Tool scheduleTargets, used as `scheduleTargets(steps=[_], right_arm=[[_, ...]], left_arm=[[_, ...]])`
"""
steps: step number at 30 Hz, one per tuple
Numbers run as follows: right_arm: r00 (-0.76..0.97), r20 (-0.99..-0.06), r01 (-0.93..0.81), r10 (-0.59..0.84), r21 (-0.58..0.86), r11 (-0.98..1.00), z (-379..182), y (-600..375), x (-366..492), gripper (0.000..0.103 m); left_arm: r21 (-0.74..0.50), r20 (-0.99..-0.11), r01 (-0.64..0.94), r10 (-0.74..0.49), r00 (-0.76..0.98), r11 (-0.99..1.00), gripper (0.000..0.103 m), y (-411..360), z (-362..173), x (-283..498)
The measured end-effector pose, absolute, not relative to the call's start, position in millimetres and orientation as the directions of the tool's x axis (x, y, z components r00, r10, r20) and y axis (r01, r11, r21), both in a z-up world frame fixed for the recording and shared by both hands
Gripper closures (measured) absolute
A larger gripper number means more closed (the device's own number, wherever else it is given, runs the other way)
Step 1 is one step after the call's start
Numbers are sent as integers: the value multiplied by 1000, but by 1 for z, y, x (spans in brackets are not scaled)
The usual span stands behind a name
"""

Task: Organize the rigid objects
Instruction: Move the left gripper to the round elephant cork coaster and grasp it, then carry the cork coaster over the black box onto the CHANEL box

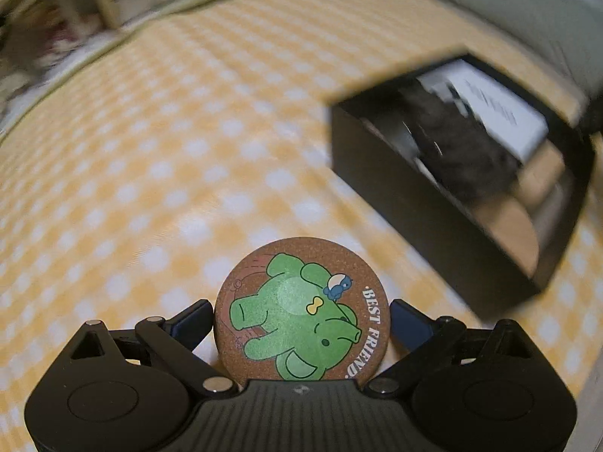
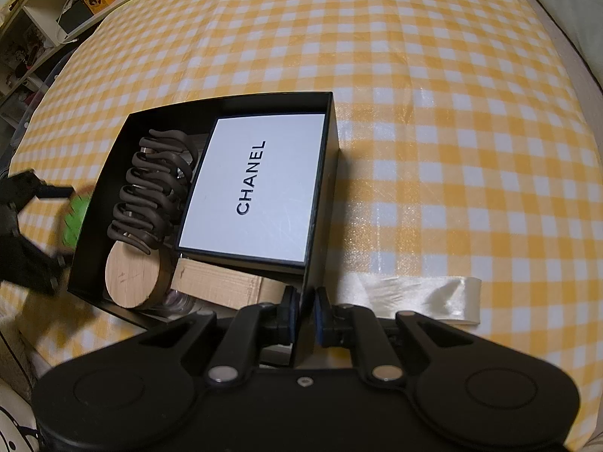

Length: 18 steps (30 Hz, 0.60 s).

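Note:
My left gripper [image 1: 301, 320] is shut on a round cork coaster [image 1: 301, 312] printed with a green elephant and "BEST FRIEND", held above the checked cloth to the left of an open black box [image 1: 426, 211]. My right gripper [image 2: 302, 314] is shut on the near right wall of that box [image 2: 320, 188]. Inside the box lie a brown hair claw [image 2: 154, 188], a white CHANEL box [image 2: 252, 188], a round wooden disc [image 2: 132, 278] and cardboard. The left gripper and the blurred green coaster [image 2: 73, 214] show at the left edge of the right wrist view.
A yellow and white checked cloth [image 2: 452, 132] covers the surface. A cream satin ribbon [image 2: 426, 293] lies right of the box. Shelves with clutter [image 2: 56, 19] stand at the far left. A grey cushion [image 2: 565, 7] sits at the far right.

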State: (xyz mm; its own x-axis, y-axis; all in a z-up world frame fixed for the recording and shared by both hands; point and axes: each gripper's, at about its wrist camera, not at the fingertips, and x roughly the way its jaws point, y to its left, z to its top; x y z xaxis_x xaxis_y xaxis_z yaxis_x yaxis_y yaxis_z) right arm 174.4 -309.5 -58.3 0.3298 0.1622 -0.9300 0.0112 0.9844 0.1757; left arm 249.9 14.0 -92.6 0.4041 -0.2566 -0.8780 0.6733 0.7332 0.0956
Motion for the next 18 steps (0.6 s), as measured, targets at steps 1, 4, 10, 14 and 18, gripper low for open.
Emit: scheduleTargets(steps=[1,4,10,14,18], right_arm=[[330,-930,11,162,176,984,-58,-310,174,93],[329,-930,12,162,176,984,-58,-309,174,93],[330,-930,12,163,176,984,-58,-310,175,93],[330,-930,12,163,177,984,-59,-310,175,93],[330,-930,12,163,176,984,-59,-310,175,93]], left_arm=[[92,-865,656,-266,425,749,5,16,-86,251],[93,-819,615,-291,495,783,5,12,-65,251],[68,-743,617,-373,556,784,5,-22,-28,236],[9,-715,649,-449,537,761,5,-58,-15,222],[-109,-720,644,-507,474,757,5,-92,-16,223]])
